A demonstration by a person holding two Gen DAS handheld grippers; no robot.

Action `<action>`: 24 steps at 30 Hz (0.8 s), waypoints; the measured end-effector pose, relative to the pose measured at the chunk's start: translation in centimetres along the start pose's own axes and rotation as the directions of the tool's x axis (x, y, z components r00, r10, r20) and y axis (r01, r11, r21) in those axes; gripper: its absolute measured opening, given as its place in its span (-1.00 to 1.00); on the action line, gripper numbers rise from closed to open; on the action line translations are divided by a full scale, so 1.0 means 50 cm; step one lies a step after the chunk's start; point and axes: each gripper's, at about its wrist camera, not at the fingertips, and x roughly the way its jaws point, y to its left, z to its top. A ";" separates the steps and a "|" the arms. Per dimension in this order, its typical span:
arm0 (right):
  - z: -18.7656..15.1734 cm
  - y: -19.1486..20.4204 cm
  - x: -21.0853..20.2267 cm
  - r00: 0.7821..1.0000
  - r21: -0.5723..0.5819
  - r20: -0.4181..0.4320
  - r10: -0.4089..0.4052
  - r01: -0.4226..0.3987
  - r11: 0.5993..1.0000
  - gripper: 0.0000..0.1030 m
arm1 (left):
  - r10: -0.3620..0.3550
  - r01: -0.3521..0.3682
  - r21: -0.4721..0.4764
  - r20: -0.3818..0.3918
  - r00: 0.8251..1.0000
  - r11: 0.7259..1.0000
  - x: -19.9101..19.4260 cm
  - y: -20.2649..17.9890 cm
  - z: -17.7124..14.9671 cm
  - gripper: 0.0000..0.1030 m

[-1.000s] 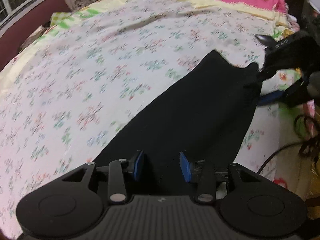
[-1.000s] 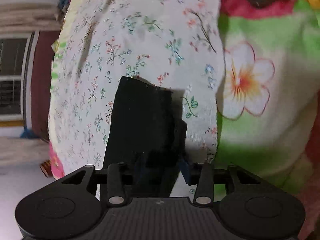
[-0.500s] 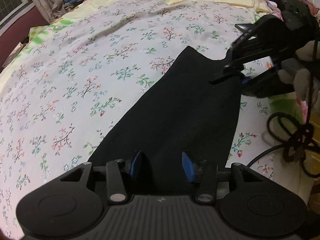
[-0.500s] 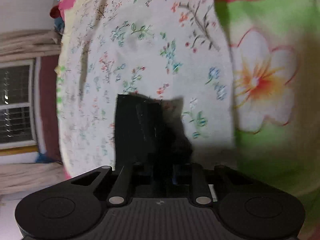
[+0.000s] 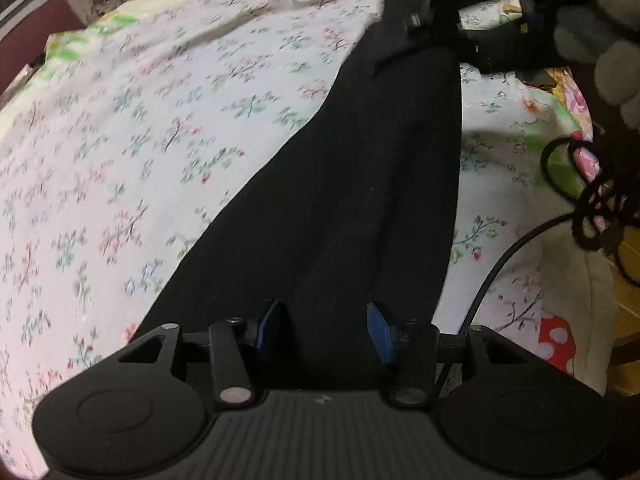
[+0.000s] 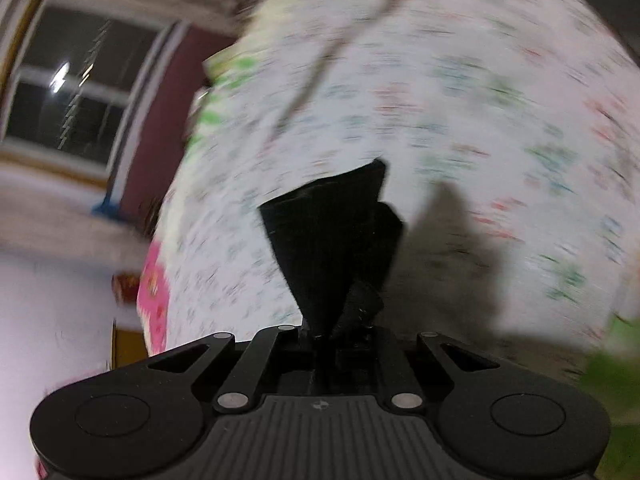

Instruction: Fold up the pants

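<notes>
Pants lie stretched along the bed, one end pinched in the fully closed right gripper for folding over, while the left gripper, opening, straddles the other end unclamped.

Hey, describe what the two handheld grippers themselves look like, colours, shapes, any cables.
Both are matte black plastic with a ribbed top plate, two round discs at the sides and silver pivot pins. The left gripper has blue finger pads. A black cable trails beside it. The right gripper's pads are hidden.
</notes>
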 end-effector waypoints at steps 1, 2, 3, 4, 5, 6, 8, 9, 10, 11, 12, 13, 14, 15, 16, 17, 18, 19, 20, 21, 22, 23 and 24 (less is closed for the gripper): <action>-0.002 0.021 0.004 1.000 -0.042 -0.017 0.016 -0.017 0.999 -1.00 | -0.001 0.001 -0.003 0.000 1.000 1.000 0.000 0.002 -0.004 0.12; -0.002 0.043 0.012 0.999 -0.073 -0.034 0.030 -0.032 0.997 -1.00 | 0.000 0.000 -0.006 0.002 1.000 1.000 0.000 0.002 -0.009 0.12; -0.006 0.065 0.019 0.997 -0.109 -0.057 0.045 -0.051 0.993 -1.00 | 0.003 -0.002 -0.011 0.005 1.000 1.000 -0.003 0.003 -0.014 0.12; -0.011 0.090 0.026 0.995 -0.147 -0.084 0.059 -0.071 0.987 -1.00 | 0.004 -0.004 -0.019 0.008 1.000 1.000 -0.005 0.002 -0.019 0.12; -0.019 0.114 0.034 0.991 -0.188 -0.115 0.072 -0.093 0.978 -1.00 | 0.006 -0.006 -0.032 0.013 1.000 0.999 -0.010 0.003 -0.026 0.12; -0.029 0.136 0.043 0.986 -0.228 -0.144 0.080 -0.111 0.967 -1.00 | 0.007 -0.006 -0.045 0.018 1.000 0.999 -0.014 0.005 -0.031 0.12; -0.051 0.183 0.064 0.973 -0.302 -0.212 0.088 -0.151 0.941 -1.00 | 0.009 -0.007 -0.069 0.027 1.000 0.998 -0.024 0.009 -0.045 0.12; -0.065 0.204 0.078 0.965 -0.333 -0.248 0.090 -0.172 0.927 -1.00 | 0.010 -0.008 -0.081 0.029 1.000 0.997 -0.030 0.012 -0.053 0.12; -0.077 0.221 0.091 0.955 -0.355 -0.281 0.091 -0.191 0.915 -1.00 | 0.009 -0.006 -0.093 0.032 0.999 0.996 -0.035 0.016 -0.061 0.12; -0.091 0.235 0.107 0.945 -0.372 -0.313 0.090 -0.209 0.904 -1.00 | 0.006 -0.002 -0.107 0.038 0.999 0.994 -0.045 0.020 -0.076 0.12; -0.107 0.248 0.125 0.934 -0.388 -0.347 0.083 -0.223 0.894 -1.00 | 0.004 0.001 -0.116 0.039 0.999 0.993 -0.050 0.025 -0.084 0.12; -0.123 0.259 0.144 0.923 -0.401 -0.378 0.073 -0.235 0.886 -1.00 | 0.006 -0.002 -0.130 0.036 0.999 0.992 -0.058 0.029 -0.102 0.12; -0.140 0.268 0.156 0.914 -0.413 -0.402 0.064 -0.243 0.878 -1.00 | 0.010 -0.005 -0.141 0.033 0.999 0.990 -0.065 0.032 -0.116 0.12; -0.162 0.279 0.175 0.901 -0.430 -0.431 0.052 -0.255 0.866 -1.00 | 0.012 -0.007 -0.154 0.032 0.999 0.988 -0.073 0.036 -0.132 0.12; -0.179 0.286 0.187 0.893 -0.448 -0.449 0.039 -0.263 0.855 -1.00 | 0.011 -0.005 -0.170 0.031 0.999 0.985 -0.082 0.041 -0.149 0.12; -0.199 0.294 0.201 0.885 -0.471 -0.466 0.019 -0.266 0.841 -1.00 | 0.010 -0.005 -0.193 0.025 1.000 0.981 -0.091 0.047 -0.170 0.12; -0.219 0.302 0.218 0.878 -0.496 -0.478 -0.006 -0.265 0.827 -1.00 | 0.012 -0.007 -0.209 0.020 1.000 0.978 -0.097 0.050 -0.185 0.12; -0.236 0.307 0.230 0.872 -0.518 -0.488 -0.028 -0.263 0.814 -1.00 | 0.014 -0.010 -0.228 0.016 1.000 0.974 -0.105 0.055 -0.203 0.12; -0.256 0.312 0.247 0.865 -0.537 -0.500 -0.053 -0.262 0.802 -1.00 | 0.015 -0.011 -0.249 0.011 1.000 0.968 -0.113 0.060 -0.224 0.12; -0.271 0.315 0.259 0.859 -0.554 -0.507 -0.073 -0.260 0.791 -1.00 | 0.015 -0.013 -0.262 0.009 1.000 0.965 -0.119 0.064 -0.237 0.12; -0.288 0.316 0.264 0.854 -0.574 -0.512 -0.095 -0.258 0.777 -1.00 | 0.015 -0.013 -0.278 0.005 1.000 0.960 -0.127 0.069 -0.256 0.12; -0.311 0.318 0.264 0.848 -0.599 -0.517 -0.120 -0.258 0.758 -1.00 | 0.014 -0.013 -0.291 0.002 1.000 0.957 -0.134 0.073 -0.271 0.12; -0.331 0.324 0.275 0.839 -0.632 -0.521 -0.154 -0.259 0.730 -0.98 | 0.013 -0.012 -0.303 0.000 1.000 0.953 -0.140 0.076 -0.285 0.12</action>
